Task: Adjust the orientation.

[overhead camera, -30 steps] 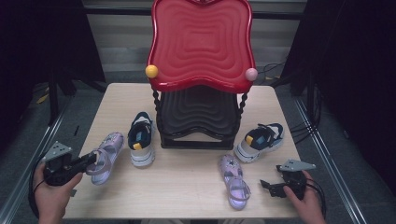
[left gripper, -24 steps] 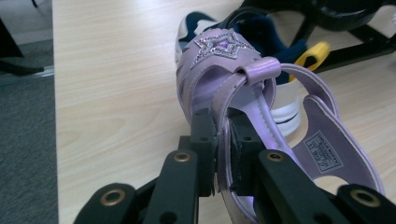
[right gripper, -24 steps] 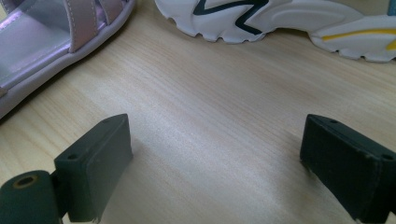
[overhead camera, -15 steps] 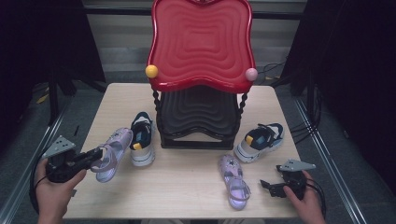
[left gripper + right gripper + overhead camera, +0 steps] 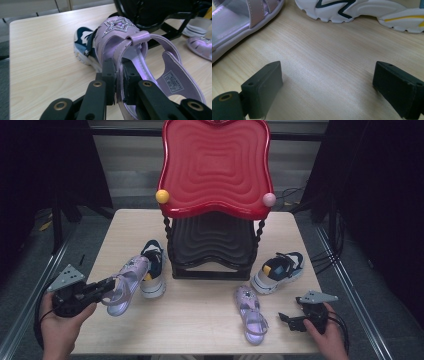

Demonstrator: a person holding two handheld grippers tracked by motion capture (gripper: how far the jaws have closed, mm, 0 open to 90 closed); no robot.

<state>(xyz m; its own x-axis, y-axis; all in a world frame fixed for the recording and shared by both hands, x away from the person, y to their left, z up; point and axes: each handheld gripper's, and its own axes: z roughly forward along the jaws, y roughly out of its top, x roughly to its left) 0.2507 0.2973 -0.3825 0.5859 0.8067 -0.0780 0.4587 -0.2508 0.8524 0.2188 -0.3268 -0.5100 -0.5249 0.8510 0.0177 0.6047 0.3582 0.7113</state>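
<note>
My left gripper (image 5: 106,285) is shut on the heel side of a purple sandal (image 5: 126,282) and holds it tilted above the table's left front. In the left gripper view the jaws (image 5: 119,82) pinch the purple sandal's (image 5: 140,52) side strap, with a glittery star on its toe. A second purple sandal (image 5: 251,313) lies flat at the front right. My right gripper (image 5: 285,319) rests low just right of that sandal, open with nothing between its fingers; its own view shows the gripper (image 5: 327,87) over bare wood, the second sandal (image 5: 239,22) at the upper left.
A two-tier shoe rack, red top shelf (image 5: 216,165) over a black one (image 5: 212,240), stands mid-table. A white and navy sneaker (image 5: 154,267) sits left of it, another sneaker (image 5: 278,270) right of it. The wooden table (image 5: 200,320) has free room at the front centre.
The left gripper has lifted the purple sandal off the table and carried it up and right, toward the left sneaker. The right gripper has stayed in place.
</note>
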